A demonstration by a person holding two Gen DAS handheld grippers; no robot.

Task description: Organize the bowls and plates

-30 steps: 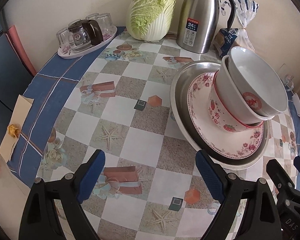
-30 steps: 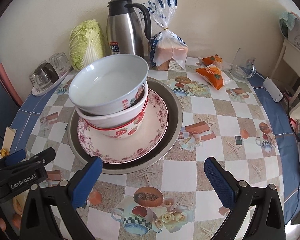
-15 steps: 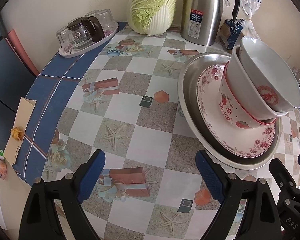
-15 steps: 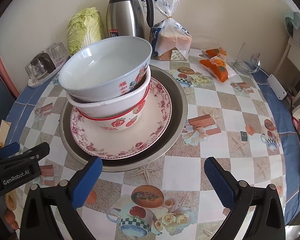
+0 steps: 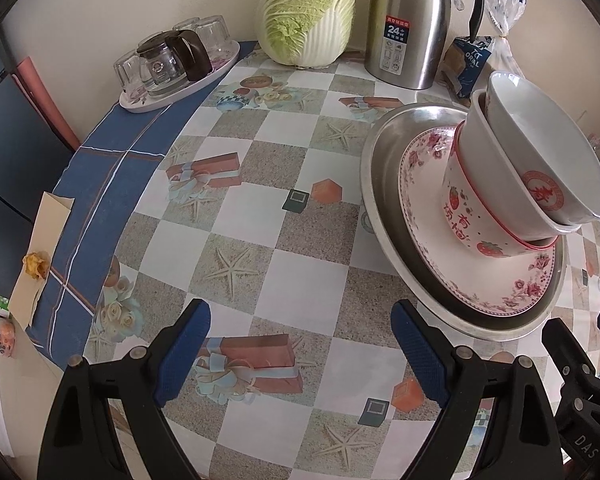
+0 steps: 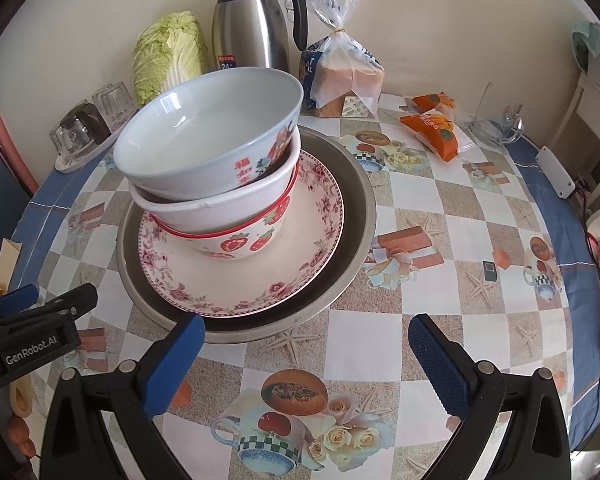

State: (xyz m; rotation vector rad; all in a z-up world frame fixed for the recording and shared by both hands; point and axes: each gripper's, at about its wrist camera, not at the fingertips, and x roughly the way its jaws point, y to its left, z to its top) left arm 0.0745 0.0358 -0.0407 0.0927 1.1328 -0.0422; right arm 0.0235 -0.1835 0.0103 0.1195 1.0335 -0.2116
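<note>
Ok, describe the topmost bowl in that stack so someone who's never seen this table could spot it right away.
Find the big metal tray near the middle of the checkered table; a floral plate lies in it with nested bowls on top. The top bowl is the widest, plain pale inside, with red characters on its side, unlike the strawberry bowl at the bottom.

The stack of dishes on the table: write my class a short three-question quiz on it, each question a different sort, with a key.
1. True or false: the top bowl sits level in the strawberry bowl.
2. What lies directly under the floral plate? A) tablecloth B) metal tray C) glass tray
3. Fill in: both the left hand-held gripper and the right hand-held gripper are ____ and hold nothing.

Key: 1 false, it tilts; 2 B, the metal tray; 3 open.
</note>
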